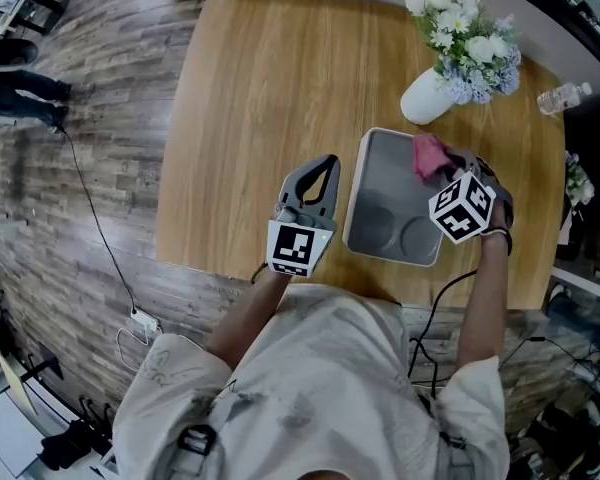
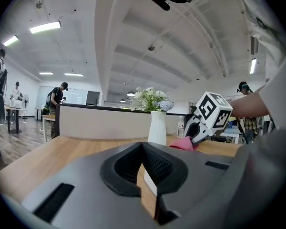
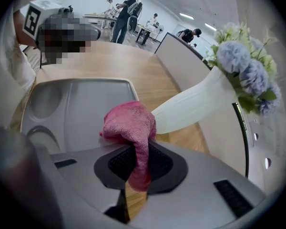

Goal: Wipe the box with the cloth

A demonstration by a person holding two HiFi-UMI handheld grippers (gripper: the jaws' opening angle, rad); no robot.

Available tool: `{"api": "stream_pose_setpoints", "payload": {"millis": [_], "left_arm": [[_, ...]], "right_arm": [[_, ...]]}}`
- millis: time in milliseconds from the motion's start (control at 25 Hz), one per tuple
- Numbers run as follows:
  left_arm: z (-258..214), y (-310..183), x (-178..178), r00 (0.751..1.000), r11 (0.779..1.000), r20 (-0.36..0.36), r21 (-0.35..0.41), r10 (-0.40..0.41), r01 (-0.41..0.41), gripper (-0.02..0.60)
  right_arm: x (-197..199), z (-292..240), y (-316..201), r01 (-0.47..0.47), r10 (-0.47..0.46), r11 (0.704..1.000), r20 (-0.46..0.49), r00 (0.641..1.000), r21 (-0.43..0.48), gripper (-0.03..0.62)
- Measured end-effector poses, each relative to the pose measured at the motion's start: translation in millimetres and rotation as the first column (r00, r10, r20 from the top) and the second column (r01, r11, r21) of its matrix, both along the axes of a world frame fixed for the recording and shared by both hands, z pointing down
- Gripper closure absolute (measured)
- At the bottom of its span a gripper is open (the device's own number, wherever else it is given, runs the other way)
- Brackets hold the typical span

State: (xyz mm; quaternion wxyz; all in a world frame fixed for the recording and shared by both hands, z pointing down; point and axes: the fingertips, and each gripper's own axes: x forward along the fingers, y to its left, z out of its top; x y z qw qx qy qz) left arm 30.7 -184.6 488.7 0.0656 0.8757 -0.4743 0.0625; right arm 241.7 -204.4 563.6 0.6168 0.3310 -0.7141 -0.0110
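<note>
The grey box [image 1: 385, 198] lies flat on the wooden table [image 1: 260, 98], with a shallow top and two round dents at its near end. My right gripper [image 1: 448, 168] is shut on the pink cloth [image 1: 429, 156] and presses it on the box's far right corner. In the right gripper view the cloth [image 3: 128, 125] bunches out between the jaws [image 3: 138, 149] onto the box [image 3: 81, 104]. Shut with nothing in it, my left gripper [image 1: 325, 163] hovers just left of the box. From the left gripper view [image 2: 142, 147] the cloth [image 2: 183, 144] shows ahead.
A white vase [image 1: 425, 96] of flowers stands just beyond the box's far right corner, close to the cloth. A plastic bottle [image 1: 563, 96] lies at the table's far right edge. The table's near edge runs just below the box. People stand far off in the room.
</note>
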Motion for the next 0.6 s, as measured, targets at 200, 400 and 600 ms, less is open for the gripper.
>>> {"api": "stream_pose_setpoints", "payload": {"millis": [200, 400, 600], "left_arm": [[4.2, -6.4, 0.1, 1.0, 1.0, 0.007, -0.013, -0.004, 0.004, 0.569], [7.8, -4.9, 3.8, 1.0, 1.0, 0.007, -0.023, 0.005, -0.005, 0.569], [8.4, -4.2, 6.3, 1.0, 1.0, 0.007, -0.022, 0.011, -0.011, 0.569]], "right_arm": [[2.4, 17.0, 2.4, -0.042, 0.044, 0.998, 0.048, 0.998, -0.049, 0.53], [0.3, 16.2, 3.1, -0.037, 0.04, 0.996, 0.043, 0.998, -0.083, 0.53], [1.7, 17.0, 3.0, -0.044, 0.048, 0.996, 0.05, 0.998, -0.078, 0.53]]}}
